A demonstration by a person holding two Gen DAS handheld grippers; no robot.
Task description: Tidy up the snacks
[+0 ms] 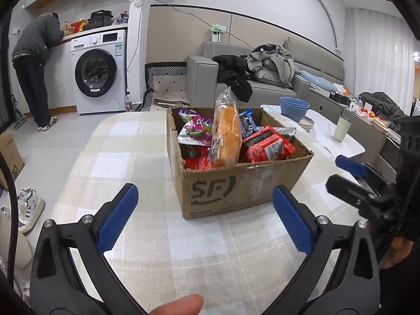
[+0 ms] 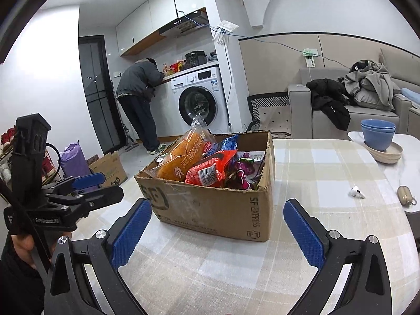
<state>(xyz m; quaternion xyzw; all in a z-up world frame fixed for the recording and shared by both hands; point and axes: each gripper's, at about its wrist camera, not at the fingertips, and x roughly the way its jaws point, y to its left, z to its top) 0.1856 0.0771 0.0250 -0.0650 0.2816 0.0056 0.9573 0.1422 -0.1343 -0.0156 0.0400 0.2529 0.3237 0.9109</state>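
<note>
A brown cardboard box (image 1: 236, 183) (image 2: 210, 210) stands on the checked tablecloth (image 1: 126, 157), filled with snack packs. A tall orange bread pack (image 1: 227, 131) (image 2: 183, 157) sticks up out of it, beside red packs (image 1: 267, 144) (image 2: 210, 173), purple packs (image 1: 197, 128) (image 2: 242, 173) and a blue pack (image 1: 248, 122). My left gripper (image 1: 204, 187) (image 2: 113, 183) is open just short of the box's near side, with nothing between its blue pads. My right gripper (image 2: 216, 202) (image 1: 334, 172) is open too, facing the box's other near side, and holds nothing.
Stacked blue bowls (image 1: 294, 107) (image 2: 378, 131) on a plate and a pale cup (image 1: 342, 128) stand on the table's far right. A white earbud (image 2: 357, 191) and its case (image 2: 405, 195) lie right of the box. A person (image 1: 36, 65) leans at the counter beside a washing machine (image 2: 199, 99).
</note>
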